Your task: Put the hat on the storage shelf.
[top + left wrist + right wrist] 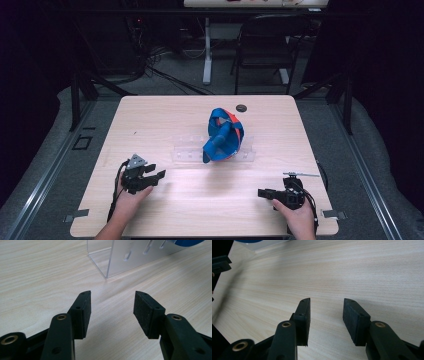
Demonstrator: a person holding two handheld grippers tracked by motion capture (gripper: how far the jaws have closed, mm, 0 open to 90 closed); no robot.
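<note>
Desk (165,220): light wood, takes up the middle of the high view; bare along its lower edge apart from the two hands.
Stand (190,150): clear acrylic rack at the centre of the frame, lying across the desk; its near corner sits at the top centre of the left gripper view (110,262).
Cloth (224,135): blue and orange bundle, heaped on the right part of the stand, centre of frame, well apart from both tools.
Disc (241,107): small dark round thing above the cloth, near the desk's far edge.
Progress: judged as not begun; the cloth lies untouched on the stand, so reaching, gripping and handling it are all left.
Left tool (152,175): lower left of the frame, jaws spread and empty, aimed up and right toward the stand; in its own view (112,312) bare wood lies between the pads.
Right tool (262,192): lower right, held low over the desk, pointing left; jaws released, nothing between them (325,320).
Hands: left hand (131,200) and right hand (299,217) enter from the bottom edge.
</note>
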